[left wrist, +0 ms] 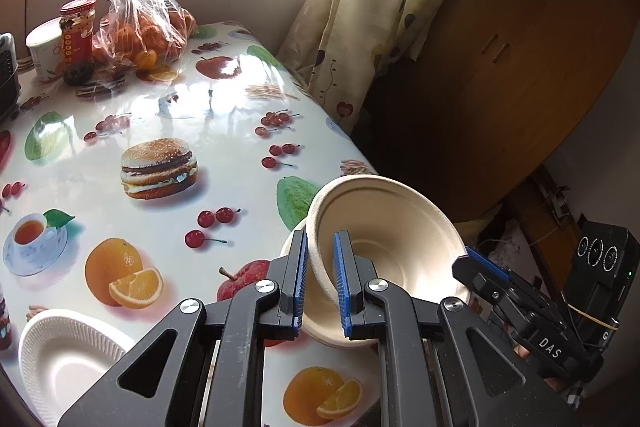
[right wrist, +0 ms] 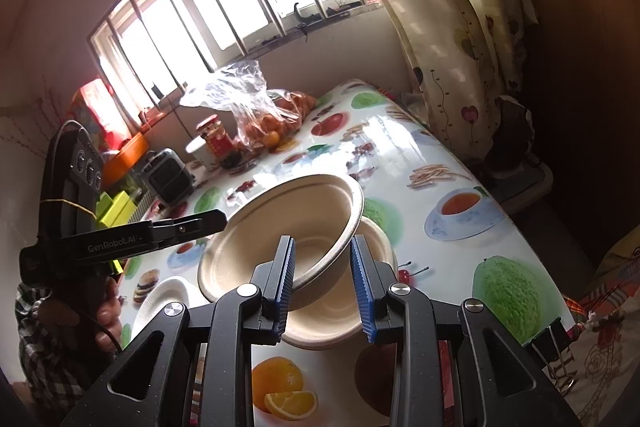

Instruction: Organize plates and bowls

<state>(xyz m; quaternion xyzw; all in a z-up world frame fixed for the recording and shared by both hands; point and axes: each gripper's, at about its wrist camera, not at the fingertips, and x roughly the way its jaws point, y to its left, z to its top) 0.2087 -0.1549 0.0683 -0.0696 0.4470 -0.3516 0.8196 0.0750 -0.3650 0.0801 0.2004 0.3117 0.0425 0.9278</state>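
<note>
Left gripper (left wrist: 321,281), at 6 o'clock in its own view, is clamped on the wall of a tilted beige bowl (left wrist: 392,239), one pad inside and one outside. The right gripper (right wrist: 324,281) has its jaws partly apart, straddling the near edge of the same bowl and of a second bowl (right wrist: 332,323) under it; whether its pads press, I cannot tell. Both bowls sit at the near edge of the table (left wrist: 224,99), whose glossy cloth is printed with fruit and a burger. A clear bag of oranges (left wrist: 140,27) stands at 11 o'clock. A white fluted plate (left wrist: 68,351) lies at 8 o'clock. A red-lidded jar (left wrist: 78,39) stands just left of the bag.
</note>
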